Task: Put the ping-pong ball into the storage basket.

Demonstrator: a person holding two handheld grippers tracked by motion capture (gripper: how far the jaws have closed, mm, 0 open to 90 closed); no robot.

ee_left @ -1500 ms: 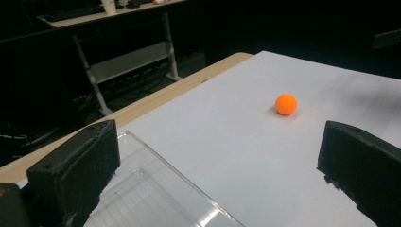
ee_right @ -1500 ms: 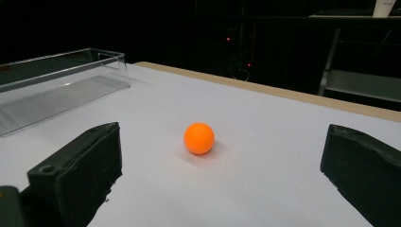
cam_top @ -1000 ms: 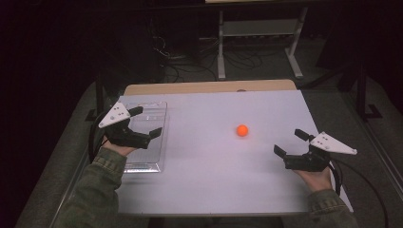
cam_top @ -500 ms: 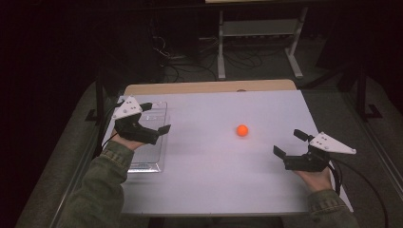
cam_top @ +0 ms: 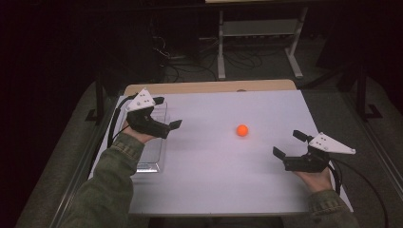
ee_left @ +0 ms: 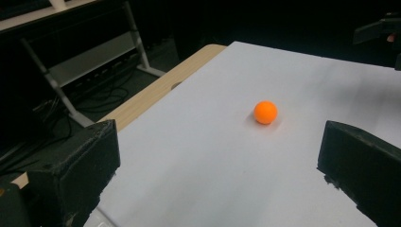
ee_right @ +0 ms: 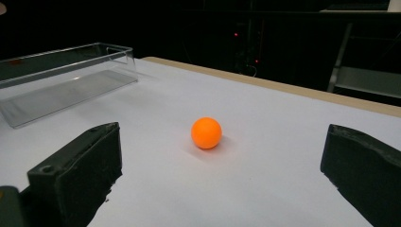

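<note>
Two grippers are in our hands, and both stand with jaws wide apart and nothing between them: the left gripper [cam_top: 167,114] hovers over the clear tray [cam_top: 153,156] at the table's [cam_top: 214,180] left edge, and the right gripper [cam_top: 289,144] sits low near the right front corner. We see the orange ball [cam_top: 242,130] lying alone on the white top between them, nearer the right gripper, touched by neither; each gripper view has the ball [ee_left: 265,112] [ee_right: 206,133] ahead of its open jaws.

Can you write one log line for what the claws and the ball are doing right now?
left claw: open, above clear tray | right claw: open, empty | orange ball: loose on table, between claws
</note>
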